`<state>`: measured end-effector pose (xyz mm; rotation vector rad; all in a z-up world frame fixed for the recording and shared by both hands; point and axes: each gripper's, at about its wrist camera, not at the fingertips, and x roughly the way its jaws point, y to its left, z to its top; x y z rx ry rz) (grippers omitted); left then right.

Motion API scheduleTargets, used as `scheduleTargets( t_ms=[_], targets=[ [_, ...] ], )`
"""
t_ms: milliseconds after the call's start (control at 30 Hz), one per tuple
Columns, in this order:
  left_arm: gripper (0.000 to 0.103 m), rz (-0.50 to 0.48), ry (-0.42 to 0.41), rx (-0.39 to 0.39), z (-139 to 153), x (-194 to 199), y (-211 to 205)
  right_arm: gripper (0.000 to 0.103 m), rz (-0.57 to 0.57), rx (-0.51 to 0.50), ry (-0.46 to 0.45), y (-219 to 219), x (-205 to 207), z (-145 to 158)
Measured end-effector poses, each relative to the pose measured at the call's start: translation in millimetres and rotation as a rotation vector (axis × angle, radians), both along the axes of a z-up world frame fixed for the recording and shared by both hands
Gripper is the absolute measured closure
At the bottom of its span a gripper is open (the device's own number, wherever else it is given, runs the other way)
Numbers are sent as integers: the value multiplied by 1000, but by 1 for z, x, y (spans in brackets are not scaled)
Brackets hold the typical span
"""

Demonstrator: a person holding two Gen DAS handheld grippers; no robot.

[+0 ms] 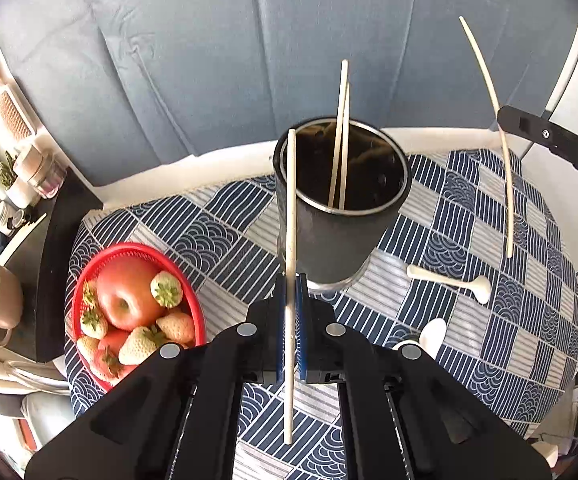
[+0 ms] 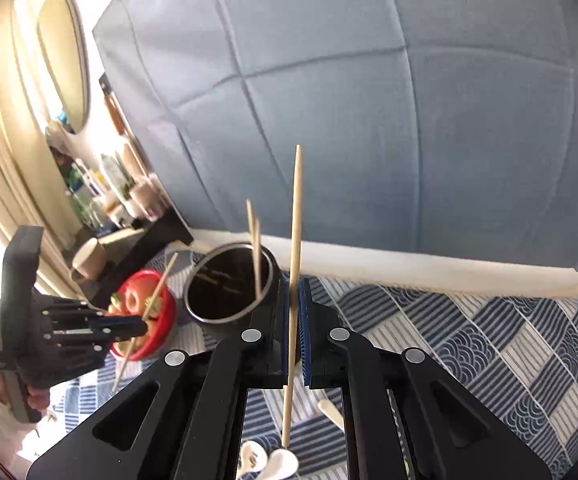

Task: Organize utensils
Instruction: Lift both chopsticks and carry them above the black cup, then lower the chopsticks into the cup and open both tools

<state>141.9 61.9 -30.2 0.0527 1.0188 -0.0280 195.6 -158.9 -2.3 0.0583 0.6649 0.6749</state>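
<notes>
My left gripper (image 1: 291, 300) is shut on a pale chopstick (image 1: 290, 220) that stands nearly upright, just in front of a dark utensil cup (image 1: 341, 248). Two more chopsticks (image 1: 341, 140) lean inside the cup. At the right edge, my right gripper (image 1: 507, 120) is shut on another chopstick (image 1: 505, 168), high above the table. In the right wrist view the right gripper (image 2: 295, 308) pinches its chopstick (image 2: 296, 220) upright beside the cup (image 2: 229, 292), while the left gripper (image 2: 143, 326) holds its own chopstick (image 2: 157, 300) at the left. White spoons (image 1: 449, 280) lie on the cloth.
A red basket (image 1: 89, 280) of apples and strawberries sits left of the cup on the blue patterned tablecloth (image 1: 489, 360). A dark side shelf with a mug (image 1: 1, 300) and jars stands at the left. Blue upholstery rises behind the table's white far edge.
</notes>
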Motion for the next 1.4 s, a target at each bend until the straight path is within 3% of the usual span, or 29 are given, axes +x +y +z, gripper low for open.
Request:
scheduleTargets(
  t_ms=[300,467,567,700,1033,1400],
  targets=[
    [98,-25,-129,-55,38,40,-2,98,27,96,-49,31,22,21],
    [98,-41,-226,-146,58,59,2,98,43,143,-77,46,35,31],
    [98,-47,-244,-184,60,71,5,98,32,174,-102,49,40,34],
    [98,-45,-270,-233,58,81,9,98,2,233,-110,44,42,32],
    [98,-5,-352,-396,32,92,27,98,-28,223,-95,59,51,13],
    [98,3,-383,-437,7,94,29,98,-53,188,-82,74,60,0]
  ],
)
